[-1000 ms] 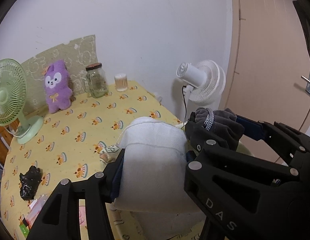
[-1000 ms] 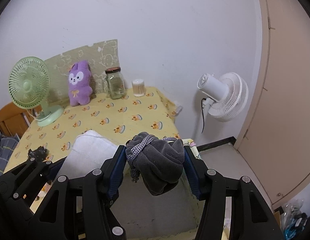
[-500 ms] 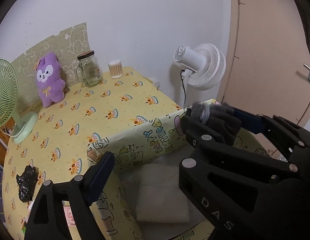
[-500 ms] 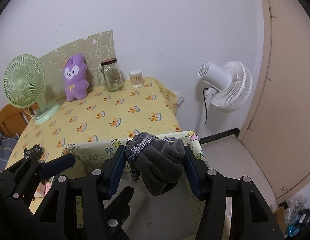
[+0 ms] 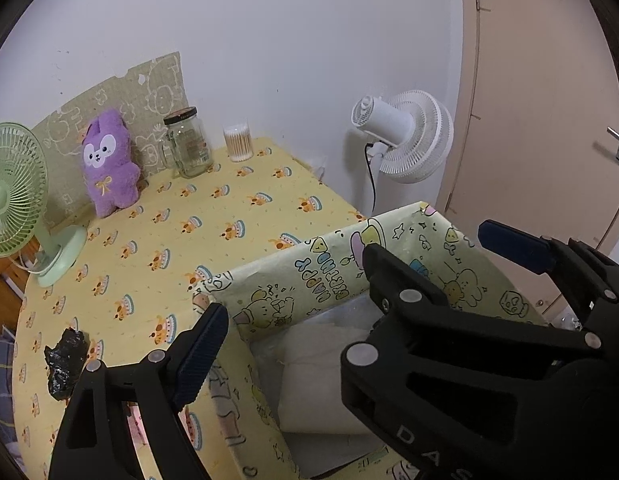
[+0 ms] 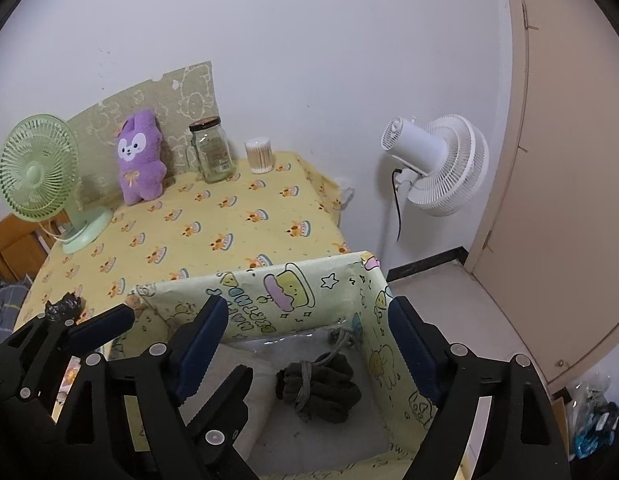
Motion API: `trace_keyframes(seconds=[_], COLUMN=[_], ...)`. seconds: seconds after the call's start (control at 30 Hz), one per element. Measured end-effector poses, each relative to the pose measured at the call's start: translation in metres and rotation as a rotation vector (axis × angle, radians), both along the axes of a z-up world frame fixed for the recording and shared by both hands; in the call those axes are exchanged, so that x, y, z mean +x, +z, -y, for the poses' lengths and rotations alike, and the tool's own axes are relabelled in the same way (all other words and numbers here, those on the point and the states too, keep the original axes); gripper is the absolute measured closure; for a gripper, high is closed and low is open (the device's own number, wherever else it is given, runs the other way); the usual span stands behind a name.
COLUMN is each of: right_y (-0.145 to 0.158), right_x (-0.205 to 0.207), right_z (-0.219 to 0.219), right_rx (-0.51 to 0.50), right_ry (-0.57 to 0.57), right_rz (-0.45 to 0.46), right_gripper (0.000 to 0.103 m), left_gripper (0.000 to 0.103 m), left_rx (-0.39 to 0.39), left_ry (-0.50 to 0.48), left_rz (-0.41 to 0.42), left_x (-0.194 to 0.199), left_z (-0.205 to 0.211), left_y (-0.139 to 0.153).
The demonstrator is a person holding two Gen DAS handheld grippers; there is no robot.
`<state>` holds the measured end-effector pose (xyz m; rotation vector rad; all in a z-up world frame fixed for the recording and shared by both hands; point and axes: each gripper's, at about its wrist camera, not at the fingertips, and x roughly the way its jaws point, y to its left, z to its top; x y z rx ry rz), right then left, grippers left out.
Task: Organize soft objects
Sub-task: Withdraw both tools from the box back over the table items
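Note:
A yellow cartoon-print storage box (image 5: 333,276) (image 6: 293,292) stands at the table's near edge. A folded white towel (image 5: 321,376) lies inside it on the left. A dark grey bundle tied with cord (image 6: 319,384) lies on the box floor to the right. My left gripper (image 5: 293,280) is open and empty above the box; its fingers (image 6: 101,326) also show in the right wrist view. My right gripper (image 6: 309,344) is open and empty above the grey bundle. A purple plush toy (image 5: 109,164) (image 6: 141,160) stands at the back of the table.
On the yellow tablecloth (image 5: 181,216) stand a green desk fan (image 5: 17,200) (image 6: 41,176), a glass jar (image 5: 187,142) (image 6: 211,148) and a cotton-swab tub (image 5: 238,142). A crumpled black bag (image 5: 63,356) lies front left. A white floor fan (image 6: 437,164) and a door (image 6: 569,160) are on the right.
My left gripper let go of the white towel, which now lies in the box. My right gripper opened and the grey bundle dropped onto the box floor.

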<state>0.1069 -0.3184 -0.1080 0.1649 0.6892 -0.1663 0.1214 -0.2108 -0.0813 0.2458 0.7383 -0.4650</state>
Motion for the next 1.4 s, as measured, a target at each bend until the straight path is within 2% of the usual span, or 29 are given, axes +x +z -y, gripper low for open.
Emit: trace_keyframes(seconds=[0.7, 1.4], right_y=[0.039, 0.07], right_x=[-0.034, -0.064], right_z=[-0.043, -0.108], right_rx=[-0.029, -0.064], right_ry=[0.015, 0.063], right_rz=[0.076, 0.147], right_gripper=[0.017, 0.017], left_gripper=[0.014, 0.012], left_rx=[-0.068, -0.107], left_ry=[0.025, 0.103], left_rz=[0.072, 0.138], left_x=[-0.031, -0.063], left_z=[-0.047, -0.118], left_y=[0.034, 0.056])
